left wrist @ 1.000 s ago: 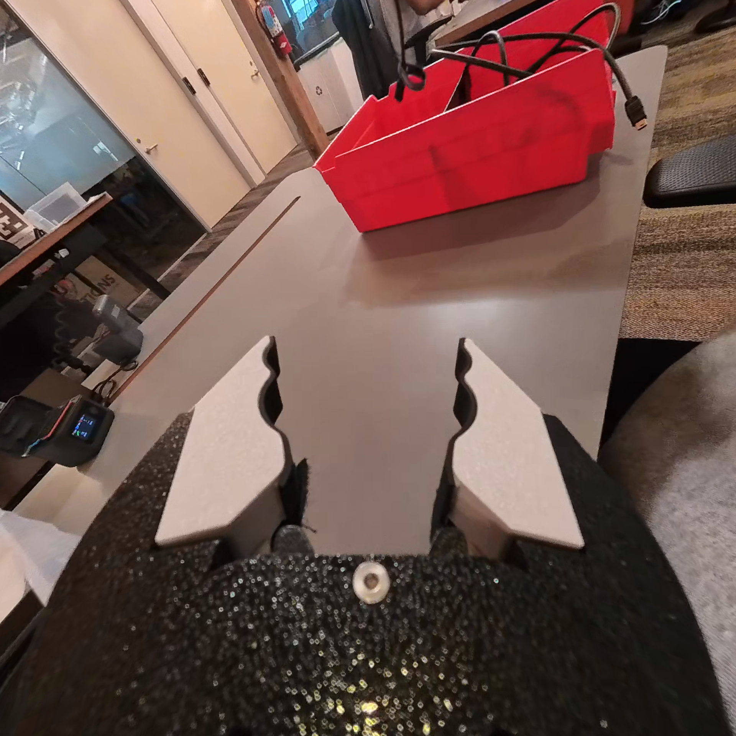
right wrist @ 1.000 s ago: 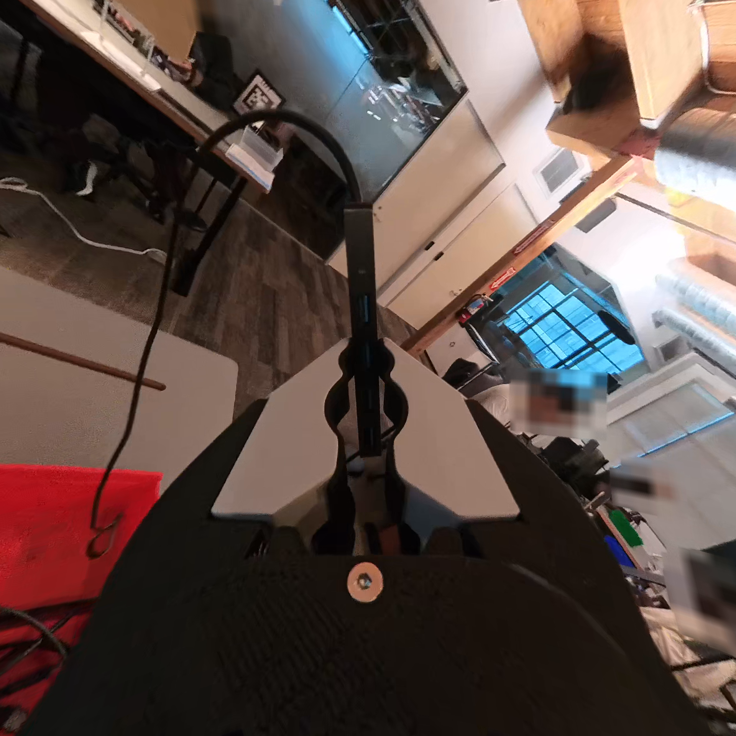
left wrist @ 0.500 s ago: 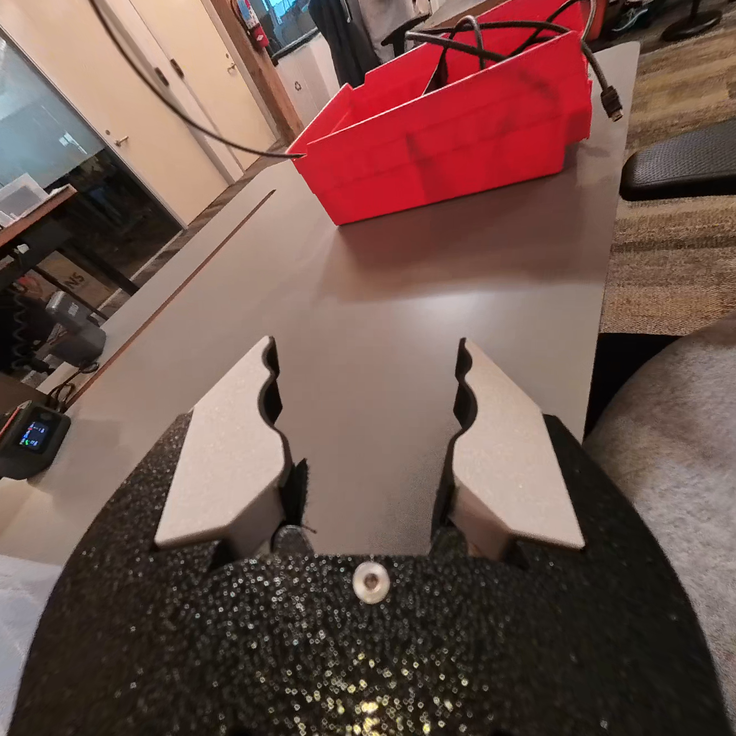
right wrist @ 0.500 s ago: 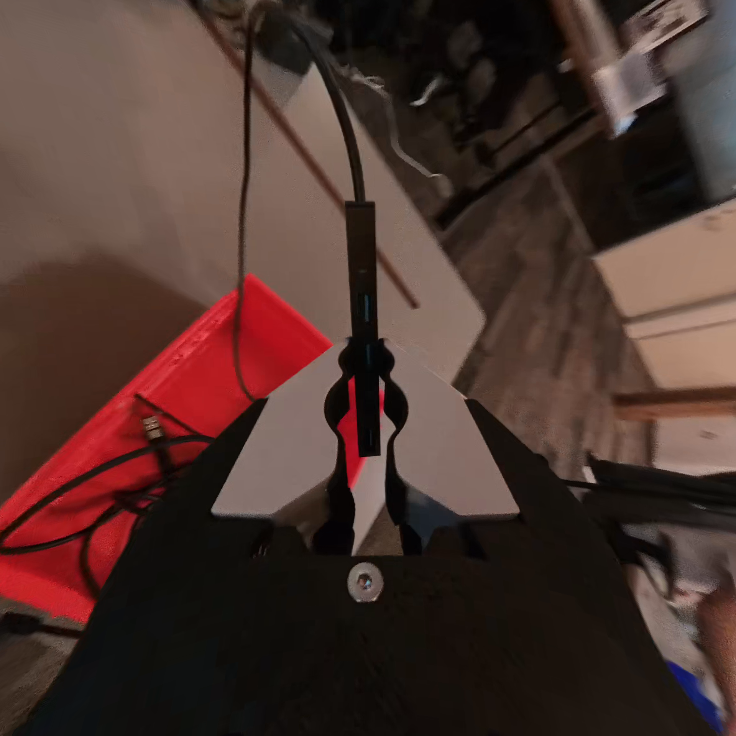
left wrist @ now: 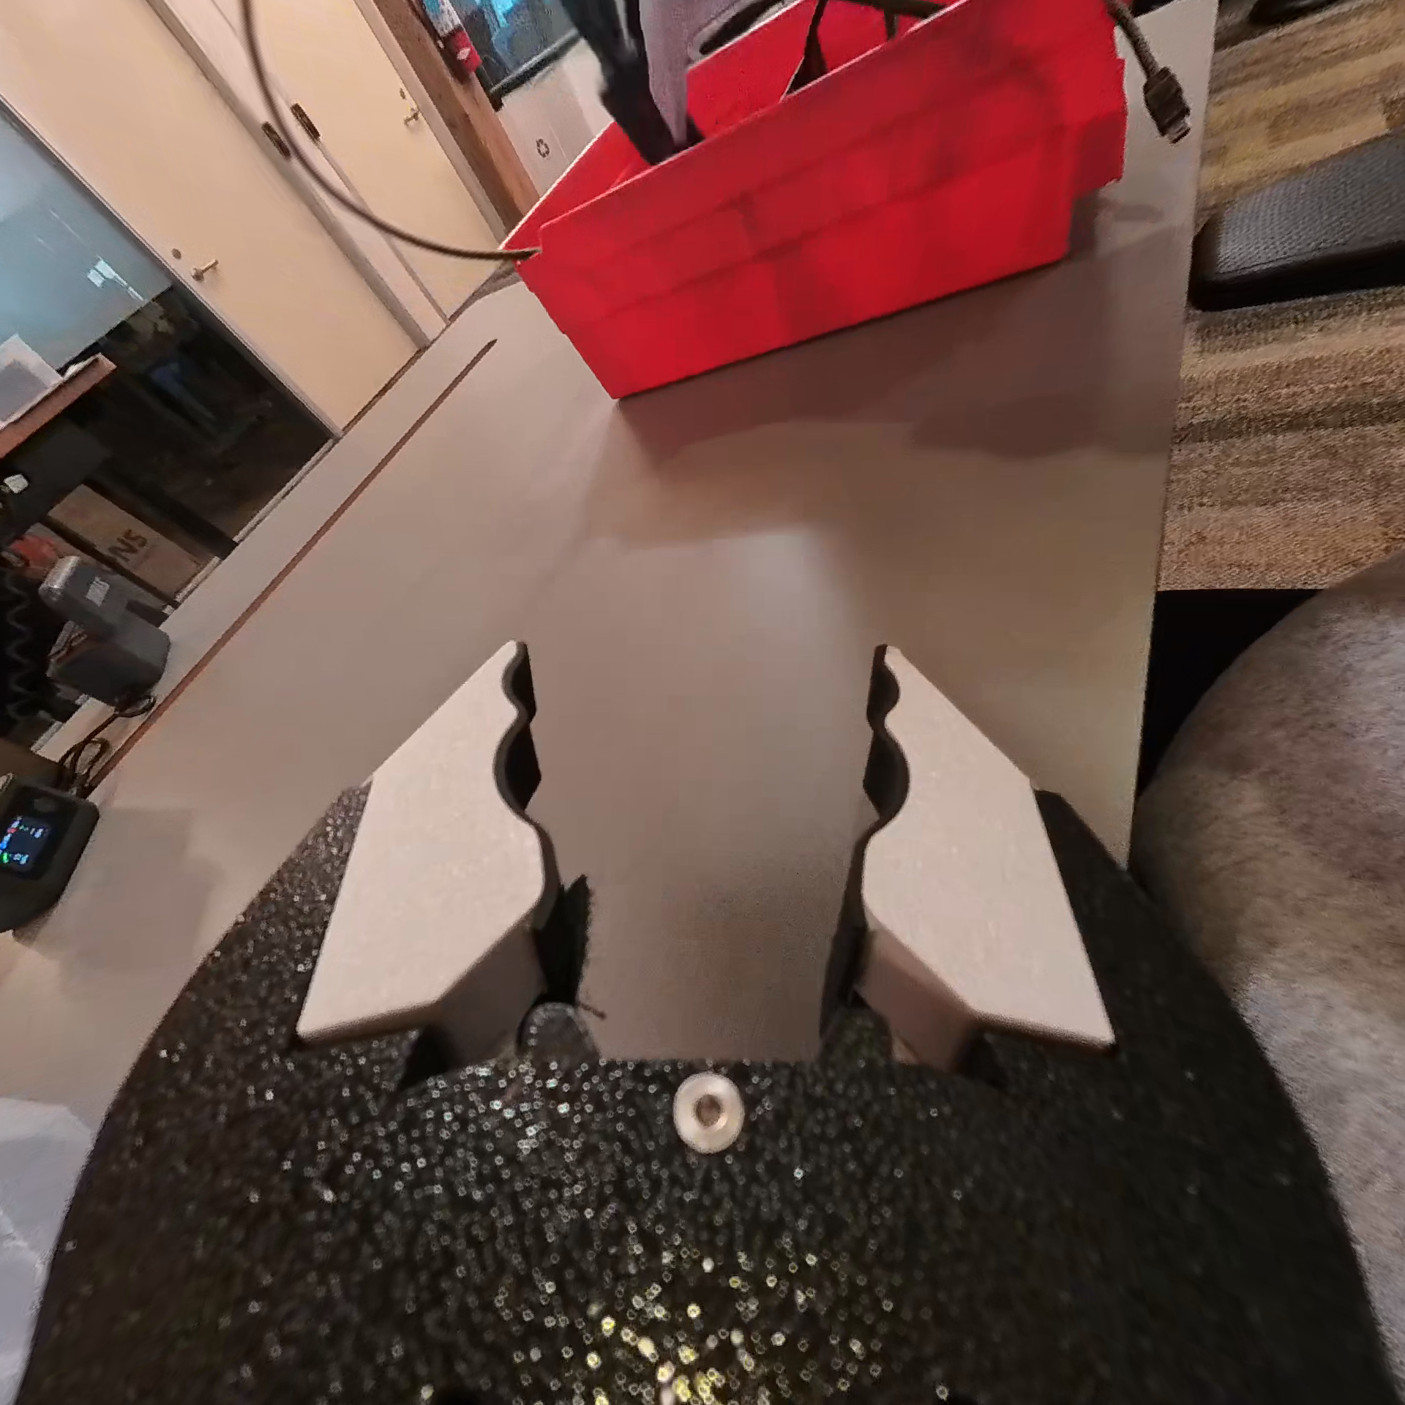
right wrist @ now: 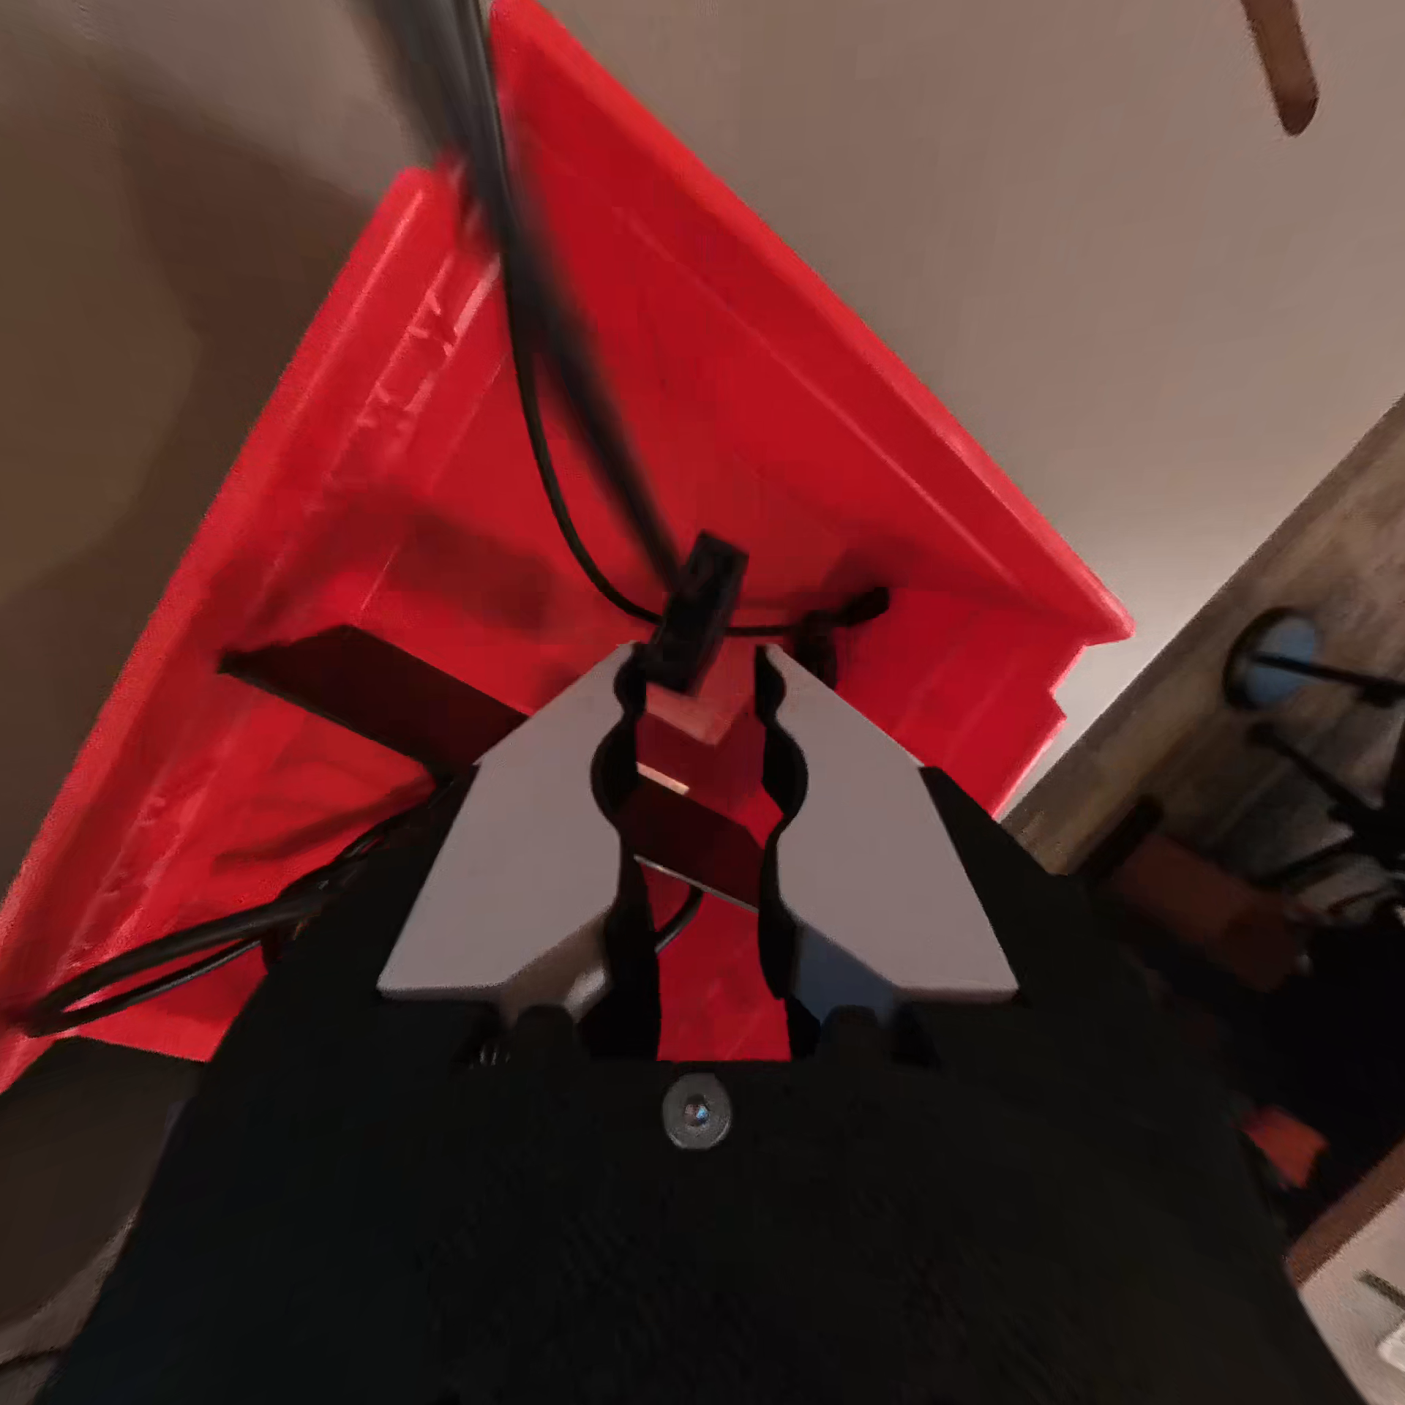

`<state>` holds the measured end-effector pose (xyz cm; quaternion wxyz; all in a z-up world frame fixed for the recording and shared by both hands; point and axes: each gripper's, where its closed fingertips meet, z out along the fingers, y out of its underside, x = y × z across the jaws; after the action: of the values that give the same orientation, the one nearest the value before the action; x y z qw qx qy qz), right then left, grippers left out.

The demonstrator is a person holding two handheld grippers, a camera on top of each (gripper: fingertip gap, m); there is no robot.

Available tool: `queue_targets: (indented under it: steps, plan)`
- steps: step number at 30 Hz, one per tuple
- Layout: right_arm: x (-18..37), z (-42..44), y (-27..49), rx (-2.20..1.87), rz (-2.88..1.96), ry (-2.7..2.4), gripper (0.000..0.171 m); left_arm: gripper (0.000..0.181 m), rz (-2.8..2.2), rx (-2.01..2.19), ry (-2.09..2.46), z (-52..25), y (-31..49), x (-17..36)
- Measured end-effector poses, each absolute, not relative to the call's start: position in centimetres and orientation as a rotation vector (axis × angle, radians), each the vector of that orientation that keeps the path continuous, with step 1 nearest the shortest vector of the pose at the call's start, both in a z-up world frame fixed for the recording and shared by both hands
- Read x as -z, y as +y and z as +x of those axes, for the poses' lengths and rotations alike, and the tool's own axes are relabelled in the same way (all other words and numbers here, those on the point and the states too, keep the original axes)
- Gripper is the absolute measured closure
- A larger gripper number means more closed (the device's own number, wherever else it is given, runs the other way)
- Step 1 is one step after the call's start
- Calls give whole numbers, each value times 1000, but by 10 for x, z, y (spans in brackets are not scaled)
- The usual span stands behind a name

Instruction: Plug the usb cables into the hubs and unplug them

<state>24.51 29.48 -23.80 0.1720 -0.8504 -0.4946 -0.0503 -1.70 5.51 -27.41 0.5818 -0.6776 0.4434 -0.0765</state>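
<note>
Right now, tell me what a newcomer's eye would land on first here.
The bright red plastic bin at the far end of the grey table dominates, with black cables spilling over its rim. In the right wrist view, the right gripper hangs over the bin, fingers parted, a slim black hub just beyond their tips. The left gripper hovers open and empty.

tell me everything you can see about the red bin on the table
The red bin is a glossy, ribbed plastic tray, open-topped, with a black divider inside. It sits upright at the far end of the grey table. Black cables lie in it and spill over its rim; one connector hangs outside. The right gripper hovers above it.
</note>
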Motion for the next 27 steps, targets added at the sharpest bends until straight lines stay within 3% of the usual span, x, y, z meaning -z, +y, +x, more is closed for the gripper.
queue_targets:
  steps: [1,10,14,18,21,22,24,27]
  plan:
    - [234,246,296,156,-2416,-1381,139,95,-1579,182,1033,-17,55,274]
    - [138,276,266,544,-2273,-1026,126,95,-1555,195,1012,-16,57,275]
    - [92,158,196,-194,-1958,-1061,123,96,-1535,197,1009,-17,56,272]
    - [58,60,142,-520,-1473,-1025,119,97,-1523,199,1007,-17,55,271]
    - [77,9,142,-515,-1233,-985,119,99,-1516,193,970,-23,57,267]
    - [89,-10,143,-521,-1142,-1023,123,100,-1518,195,944,-27,59,265]
    - [116,-44,140,-600,-926,-1095,147,102,-1516,250,870,-35,62,257]
    - [160,-69,185,-645,-966,-988,148,106,-1486,321,741,-55,65,242]
